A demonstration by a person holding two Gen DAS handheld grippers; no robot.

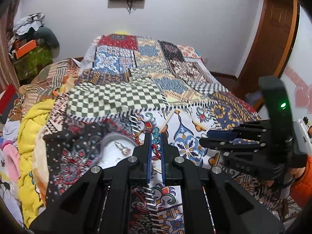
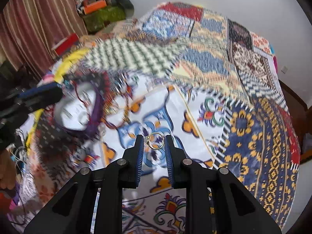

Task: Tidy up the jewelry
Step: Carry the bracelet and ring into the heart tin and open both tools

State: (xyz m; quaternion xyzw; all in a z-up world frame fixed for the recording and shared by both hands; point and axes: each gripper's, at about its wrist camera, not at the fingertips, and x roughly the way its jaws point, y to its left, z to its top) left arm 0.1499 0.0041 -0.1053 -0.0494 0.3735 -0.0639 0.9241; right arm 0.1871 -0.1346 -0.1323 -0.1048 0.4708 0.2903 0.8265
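1. The left gripper [image 1: 155, 136] is clamped on a string of faceted turquoise glass beads on red cord [image 1: 156, 138], which stands up between its blue-padded fingers [image 1: 149, 152].
2. The right gripper [image 2: 155, 142] pinches a thin gold-coloured ring with a small setting on one side [image 2: 154, 140] across its width, the hoop bright against the fabric below.
3. Just left of the left gripper lies a round white-lined jewellery box with a purple rim [image 1: 117, 146], holding small silvery pieces.
4. Everything sits above a multicoloured patchwork bedspread [image 1: 136, 74].
5. Beyond it rises a plain white wall [image 1: 185, 19].
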